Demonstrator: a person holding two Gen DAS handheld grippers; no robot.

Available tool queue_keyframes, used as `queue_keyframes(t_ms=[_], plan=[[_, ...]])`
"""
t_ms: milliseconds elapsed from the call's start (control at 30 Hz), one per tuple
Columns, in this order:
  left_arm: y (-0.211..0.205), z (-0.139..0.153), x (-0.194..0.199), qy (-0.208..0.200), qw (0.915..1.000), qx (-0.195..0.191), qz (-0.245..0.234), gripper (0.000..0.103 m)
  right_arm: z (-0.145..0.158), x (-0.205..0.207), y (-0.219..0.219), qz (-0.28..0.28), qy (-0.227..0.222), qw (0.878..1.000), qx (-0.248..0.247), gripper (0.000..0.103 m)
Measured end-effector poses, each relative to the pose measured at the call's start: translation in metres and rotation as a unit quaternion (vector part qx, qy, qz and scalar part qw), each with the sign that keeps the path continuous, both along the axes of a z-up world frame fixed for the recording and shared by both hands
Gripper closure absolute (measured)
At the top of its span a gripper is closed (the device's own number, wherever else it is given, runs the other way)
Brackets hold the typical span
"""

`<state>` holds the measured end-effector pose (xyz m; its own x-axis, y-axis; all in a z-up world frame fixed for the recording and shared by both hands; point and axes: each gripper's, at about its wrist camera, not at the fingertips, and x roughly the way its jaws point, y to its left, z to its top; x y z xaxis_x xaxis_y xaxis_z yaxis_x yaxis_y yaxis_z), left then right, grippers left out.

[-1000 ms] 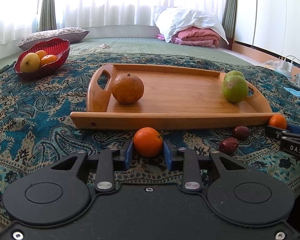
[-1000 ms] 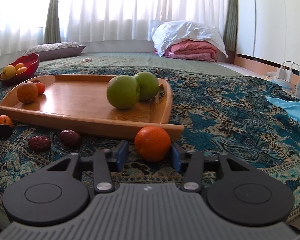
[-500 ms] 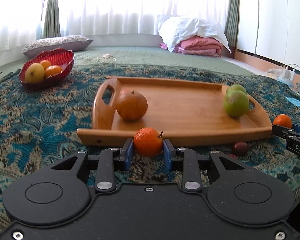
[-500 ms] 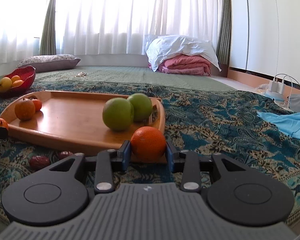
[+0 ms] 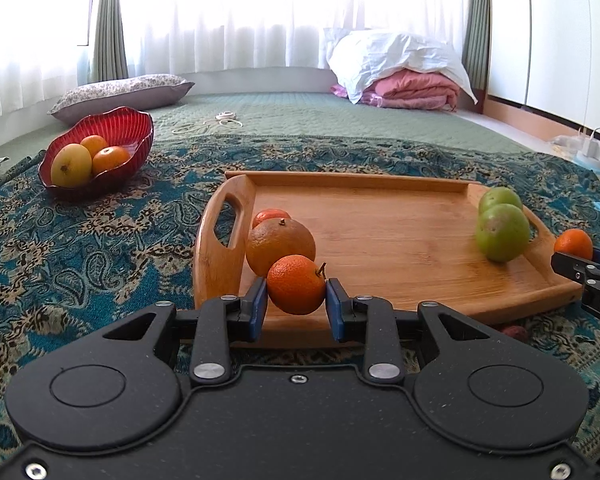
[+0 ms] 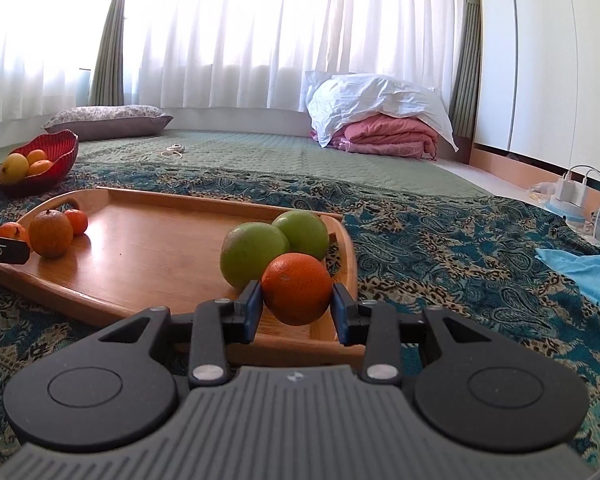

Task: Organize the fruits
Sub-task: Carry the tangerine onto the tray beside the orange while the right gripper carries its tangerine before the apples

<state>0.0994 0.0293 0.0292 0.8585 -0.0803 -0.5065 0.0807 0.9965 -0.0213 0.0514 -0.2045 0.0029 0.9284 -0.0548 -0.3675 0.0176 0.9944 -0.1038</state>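
Currently I hold both grippers clamped, left gripper (image 5: 296, 297) on its small orange (image 5: 296, 284), right gripper (image 6: 296, 307) on its own orange (image 6: 296, 288), and should clear the wooden tray (image 5: 404, 312) near rim before releasing beside the matching fruit.

From my left wrist view I read only white letters "DAS", cut off at the frame edge, on the black body of the right gripper (image 5: 573, 257). I find nothing else legible in either view.

small orange (image 5: 271, 216): mostly hidden behind big orange (image 5: 280, 245)
rear green fruit (image 5: 500, 199): front one (image 5: 502, 232) covers lower part
dark fruit (image 5: 514, 332): half hidden by left gripper body
right gripper: cut off at frame edge
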Motion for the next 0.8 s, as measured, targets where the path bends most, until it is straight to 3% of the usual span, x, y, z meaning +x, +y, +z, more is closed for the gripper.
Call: queue_keyframes(t_ms=[800], plan=[[0.006, -0.018, 0.038, 0.033, 0.9993, -0.011, 0.015, 0.073, -0.009, 0.032, 0.011, 0.006, 0.045, 0.999, 0.0, 0.062]])
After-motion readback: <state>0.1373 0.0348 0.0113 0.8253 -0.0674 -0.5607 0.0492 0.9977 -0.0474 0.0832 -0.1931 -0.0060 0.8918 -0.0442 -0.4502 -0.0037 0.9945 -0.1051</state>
